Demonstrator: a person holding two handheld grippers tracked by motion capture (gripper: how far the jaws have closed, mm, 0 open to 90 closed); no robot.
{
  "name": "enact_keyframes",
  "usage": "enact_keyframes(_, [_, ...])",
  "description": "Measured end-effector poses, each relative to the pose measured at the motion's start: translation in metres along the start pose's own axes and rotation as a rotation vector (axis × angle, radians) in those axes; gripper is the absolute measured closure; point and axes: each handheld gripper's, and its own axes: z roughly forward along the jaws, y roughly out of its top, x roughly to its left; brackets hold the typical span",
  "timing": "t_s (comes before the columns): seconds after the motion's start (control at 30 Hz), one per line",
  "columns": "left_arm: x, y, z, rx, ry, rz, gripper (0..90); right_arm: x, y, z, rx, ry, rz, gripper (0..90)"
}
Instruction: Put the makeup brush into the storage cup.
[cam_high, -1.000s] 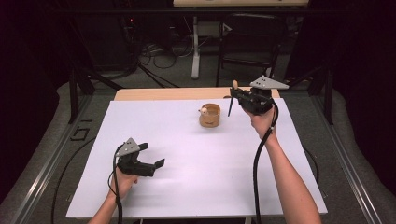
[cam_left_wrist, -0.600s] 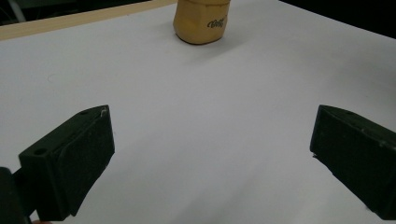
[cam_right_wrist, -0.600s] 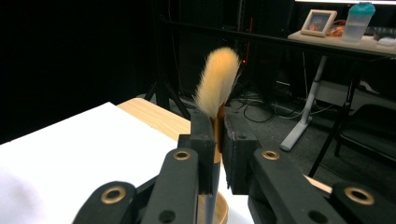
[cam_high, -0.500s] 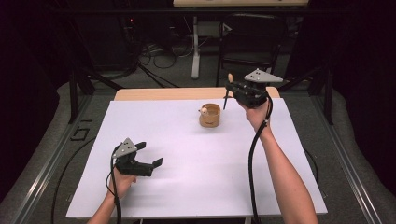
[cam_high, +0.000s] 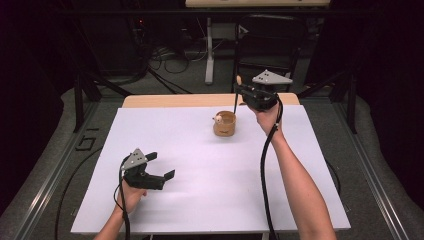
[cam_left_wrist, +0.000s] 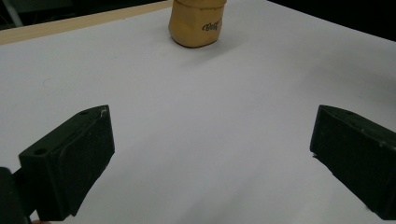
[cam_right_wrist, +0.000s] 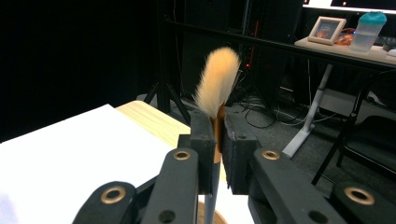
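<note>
**Inspector:** Right tongs (cam_high: 239, 92)?

**Assistant:** Raised above the far right part of the white tabletop (cam_high: 200, 200), clamped on a brush (cam_right_wrist: 216, 86). In the right gripper view the jaws press on the brush just below its tan bristles, which stand upward past the jaw tips. The handle runs down between the jaws.

**Inspector:** Its position relative to the cup?

**Assistant:** The brush hangs just beyond and to the right of the tan cup (cam_high: 225, 123), handle tip near the rim. Whether it touches the cup, I cannot tell. The cup stands upright on the tabletop, something small and pale at its rim.

**Inspector:** Left tongs (cam_high: 161, 166)?

**Assistant:** Low over the near left of the tabletop, jaws wide apart, nothing between them. The left gripper view looks across bare white surface toward the cup, well apart.
</note>
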Motion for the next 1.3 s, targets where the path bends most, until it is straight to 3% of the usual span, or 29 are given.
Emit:
enact_keyframes(0.13, [0.000, 0.000, 0.000, -0.005, 0.001, 0.002, 0.0, 0.001, -0.004, 0.007, 0.011, 0.006, 0.005, 84.3])
enact_keyframes(0.4, [0.000, 0.001, -0.001, -0.002, -0.006, 0.006, 0.0, 0.006, -0.006, 0.017, 0.022, 0.011, -0.029, 84.2])
enact_keyframes(1.03, [0.000, 0.000, -0.001, -0.006, -0.005, 0.002, 0.0, 0.005, -0.028, 0.035, 0.079, 0.012, -0.004, 84.2])
enact_keyframes(1.3, [0.000, 0.000, 0.000, 0.001, -0.010, 0.005, 0.0, 0.006, -0.034, 0.041, 0.104, 0.010, -0.019, 84.1])
